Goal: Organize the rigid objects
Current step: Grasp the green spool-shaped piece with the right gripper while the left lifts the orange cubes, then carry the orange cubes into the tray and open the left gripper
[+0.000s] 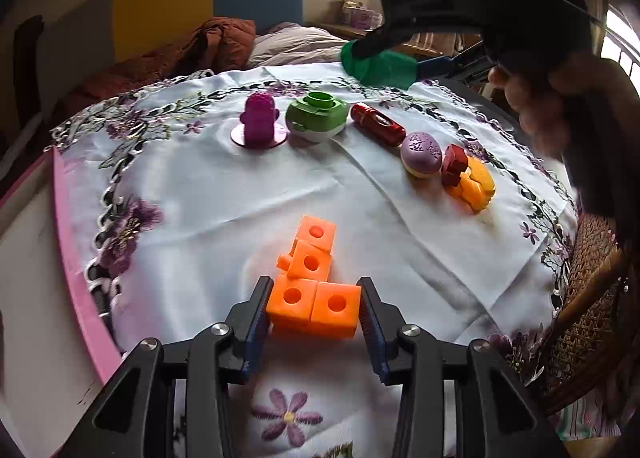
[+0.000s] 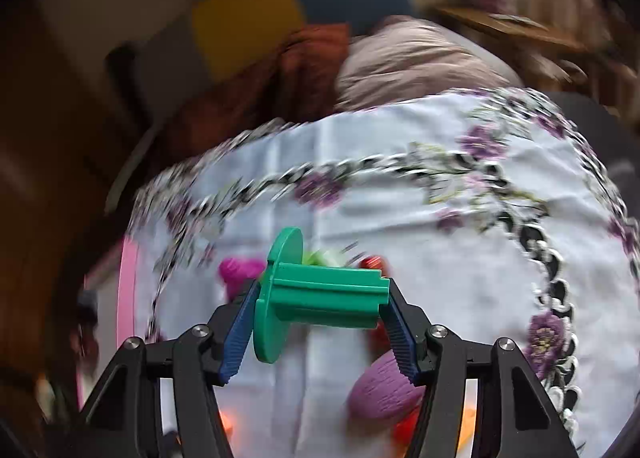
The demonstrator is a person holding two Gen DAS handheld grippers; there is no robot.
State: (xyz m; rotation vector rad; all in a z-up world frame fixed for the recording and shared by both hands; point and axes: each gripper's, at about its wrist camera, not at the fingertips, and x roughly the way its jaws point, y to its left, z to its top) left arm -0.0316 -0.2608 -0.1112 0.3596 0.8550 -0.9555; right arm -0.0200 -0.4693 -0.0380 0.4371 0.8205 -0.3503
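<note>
Green spool [image 2: 320,294] in right claw [image 2: 316,322], above tablecloth [image 2: 400,186].

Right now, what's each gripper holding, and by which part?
Right gripper: green flanged piece, clamped end to end, flange face and stem tip. Left gripper: fingers flank the orange block cluster's nearest two cubes; contact unclear.

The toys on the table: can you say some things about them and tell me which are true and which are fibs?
1. The right gripper holds a green part. True.
2. The orange blocks sit between the left gripper's fingers. True.
3. The purple figure lies on its side. False: it stands upright on its disc.
4. The red cylinder stands upright. False: it lies on its side.
5. The purple egg is beside the red cylinder. True.
</note>
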